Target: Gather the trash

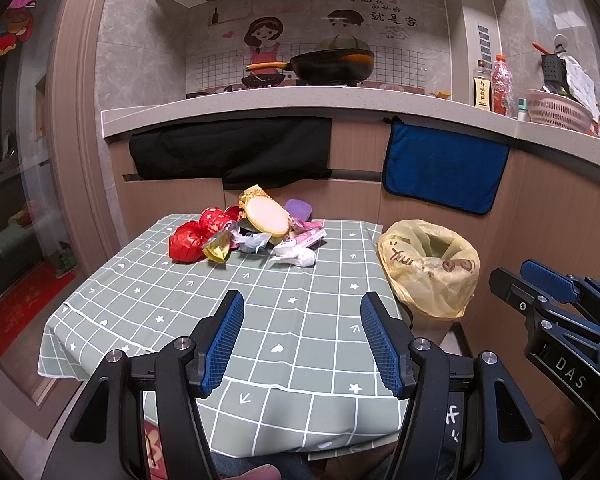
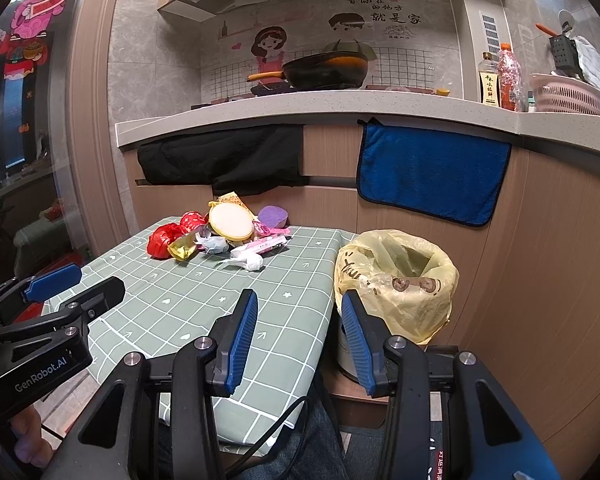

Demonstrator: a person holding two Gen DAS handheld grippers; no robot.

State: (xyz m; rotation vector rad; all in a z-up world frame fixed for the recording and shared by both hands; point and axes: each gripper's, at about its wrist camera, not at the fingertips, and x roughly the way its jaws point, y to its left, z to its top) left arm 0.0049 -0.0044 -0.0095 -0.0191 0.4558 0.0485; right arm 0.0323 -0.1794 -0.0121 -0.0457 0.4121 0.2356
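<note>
Both the left gripper and right gripper are hovering with jaws apart and empty, facing the trash pile ahead, the lined bin waiting just right of the table.

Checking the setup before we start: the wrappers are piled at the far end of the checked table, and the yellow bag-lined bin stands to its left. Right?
Not quite. The yellow bag-lined bin stands to the right of the green checked table, as the right wrist view shows. The pile of wrappers is indeed at the far end.
</note>
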